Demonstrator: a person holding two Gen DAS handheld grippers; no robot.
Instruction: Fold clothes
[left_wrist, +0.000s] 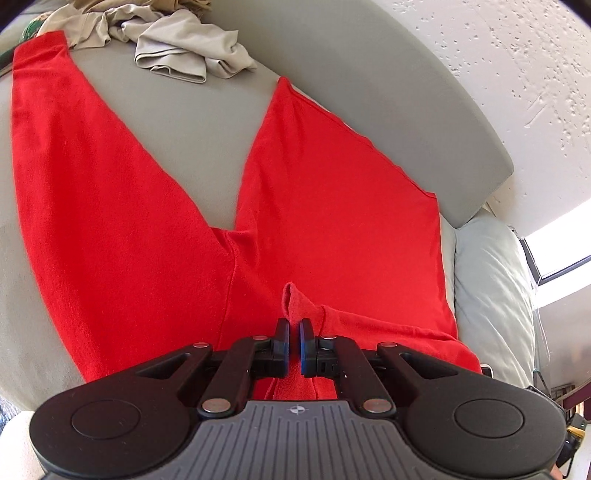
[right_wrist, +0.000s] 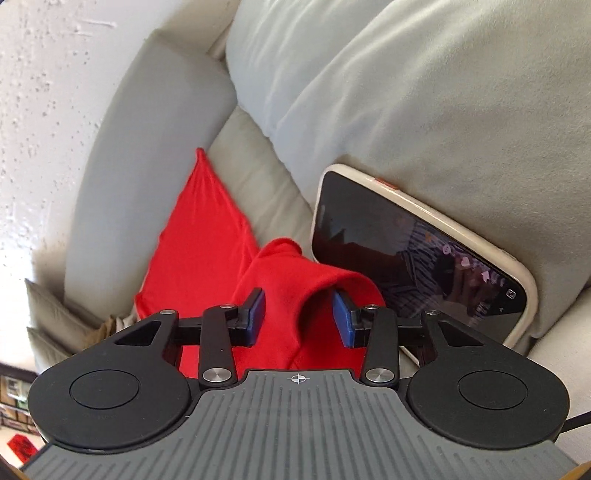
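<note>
Red trousers (left_wrist: 155, 236) lie spread on a grey sofa seat (left_wrist: 192, 129), legs fanned away from me. My left gripper (left_wrist: 294, 332) is shut on the waistband edge of the trousers, a pinch of red cloth standing up between its jaws. In the right wrist view, my right gripper (right_wrist: 298, 312) has its jaws apart around a raised fold of the same red trousers (right_wrist: 207, 236); the cloth bulges between the blue pads (right_wrist: 341, 317) without being clamped.
A crumpled beige garment (left_wrist: 177, 48) lies at the far end of the seat. A phone in a cream case (right_wrist: 417, 251) leans against the sofa's back cushion (right_wrist: 406, 96), close to the right gripper. A white textured wall (left_wrist: 517, 74) stands behind.
</note>
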